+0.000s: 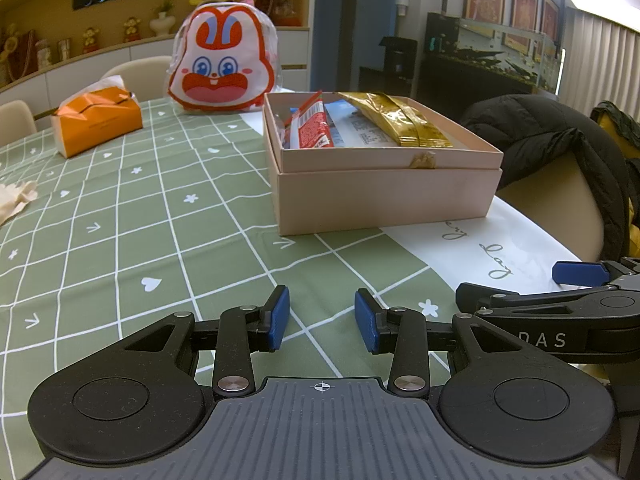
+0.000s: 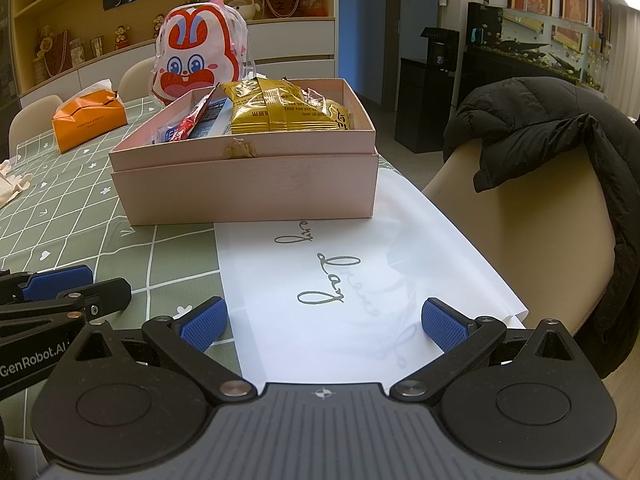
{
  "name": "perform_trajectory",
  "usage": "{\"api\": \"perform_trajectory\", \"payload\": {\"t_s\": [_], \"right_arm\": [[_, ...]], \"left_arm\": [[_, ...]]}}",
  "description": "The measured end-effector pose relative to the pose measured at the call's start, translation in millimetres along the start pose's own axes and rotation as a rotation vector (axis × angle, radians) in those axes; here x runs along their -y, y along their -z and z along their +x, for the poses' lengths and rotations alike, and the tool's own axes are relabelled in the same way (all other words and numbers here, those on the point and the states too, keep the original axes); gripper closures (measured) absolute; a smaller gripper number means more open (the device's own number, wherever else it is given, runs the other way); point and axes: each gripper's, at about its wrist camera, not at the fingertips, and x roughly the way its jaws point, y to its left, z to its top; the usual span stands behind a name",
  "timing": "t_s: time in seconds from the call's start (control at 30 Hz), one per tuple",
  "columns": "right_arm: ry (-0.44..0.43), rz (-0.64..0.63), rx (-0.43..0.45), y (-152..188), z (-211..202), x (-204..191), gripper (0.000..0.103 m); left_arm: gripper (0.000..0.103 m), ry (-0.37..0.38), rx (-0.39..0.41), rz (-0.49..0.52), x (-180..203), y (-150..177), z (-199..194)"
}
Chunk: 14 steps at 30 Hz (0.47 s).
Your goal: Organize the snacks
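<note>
- Snack packets, gold and red, already lie inside the pink box on the tabletop.
- No loose snacks show outside the box, so the sorting looks nearly finished.
- Left hand-held gripper and right hand-held gripper hover in front of the box, both released and empty.
- Behind the box stands a rabbit bag; left of it, an orange tissue pack; nothing blocks access.

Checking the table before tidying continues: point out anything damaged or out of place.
The pale pink cardboard box has a torn, scuffed patch mid-way along its front rim. A crumpled cream cloth lies loose at the left edge of the green grid tablecloth.
</note>
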Motion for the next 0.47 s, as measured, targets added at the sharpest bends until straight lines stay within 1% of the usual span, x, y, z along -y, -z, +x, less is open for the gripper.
{"api": "perform_trajectory", "payload": {"t_s": [0.43,0.47], "right_arm": [[0.0,0.0,0.0,-0.2,0.1,0.1,0.0],[0.0,0.0,0.0,0.0,0.1,-0.1,0.0]], "left_arm": [[0.061,0.011,0.005,-0.002,-1.2,0.6,-0.2],[0.063,0.009,0.005,-0.005,-1.6,0.5,-0.2]]}}
